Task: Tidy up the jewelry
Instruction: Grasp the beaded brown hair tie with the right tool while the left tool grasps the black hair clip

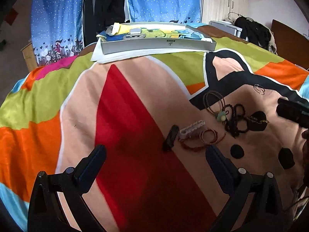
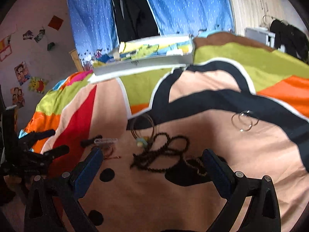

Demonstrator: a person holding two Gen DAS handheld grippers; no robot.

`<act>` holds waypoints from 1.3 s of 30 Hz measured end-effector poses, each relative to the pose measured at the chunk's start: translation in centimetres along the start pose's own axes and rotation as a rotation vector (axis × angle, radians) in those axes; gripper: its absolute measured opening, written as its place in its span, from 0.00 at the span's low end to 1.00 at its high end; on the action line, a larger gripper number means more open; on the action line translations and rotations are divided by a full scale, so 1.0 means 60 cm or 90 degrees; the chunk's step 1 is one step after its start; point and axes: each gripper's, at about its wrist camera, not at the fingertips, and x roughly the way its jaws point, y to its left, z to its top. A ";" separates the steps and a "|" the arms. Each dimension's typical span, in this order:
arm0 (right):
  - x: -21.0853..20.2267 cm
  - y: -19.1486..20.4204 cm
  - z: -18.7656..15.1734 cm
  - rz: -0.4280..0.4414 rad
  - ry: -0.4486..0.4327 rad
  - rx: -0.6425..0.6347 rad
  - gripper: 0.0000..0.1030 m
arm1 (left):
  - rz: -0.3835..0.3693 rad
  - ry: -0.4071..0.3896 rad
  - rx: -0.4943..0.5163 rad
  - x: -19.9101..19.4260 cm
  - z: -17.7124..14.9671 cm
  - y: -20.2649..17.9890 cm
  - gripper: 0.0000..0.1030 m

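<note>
Nothing is looking sorted yet: beads point(image 2: 164, 154) and hoops point(image 2: 245, 121) are lying loose near the tray point(image 1: 154, 45), while both claws, left point(image 1: 156, 166) and right point(image 2: 152, 166), are hanging spread and empty.

A bed point(image 1: 48, 100) with a bright patchwork cover filled the room ahead of the hand-held gripper. Beyond it hung blue dotted curtains point(image 1: 58, 9). Posters point(image 2: 22, 73) dotted the left wall; pale wooden cupboards point(image 1: 218, 3) stood far right.
</note>
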 end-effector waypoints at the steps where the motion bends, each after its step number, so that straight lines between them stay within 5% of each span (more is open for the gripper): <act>1: 0.007 -0.001 -0.001 0.005 0.005 -0.001 1.00 | -0.003 -0.004 0.003 0.005 0.002 0.000 0.95; 7: 0.052 0.004 0.006 0.031 0.023 -0.020 0.91 | -0.030 0.024 0.014 0.050 0.004 0.007 0.66; 14: 0.111 0.027 0.019 0.058 0.057 -0.052 0.62 | -0.062 0.051 0.000 0.081 0.004 0.019 0.35; 27: 0.179 0.034 0.026 0.044 0.106 -0.060 0.43 | -0.118 0.077 0.005 0.094 0.002 0.017 0.22; 39: 0.195 0.027 0.013 0.041 0.116 -0.049 0.36 | -0.107 0.088 0.010 0.102 0.001 0.010 0.22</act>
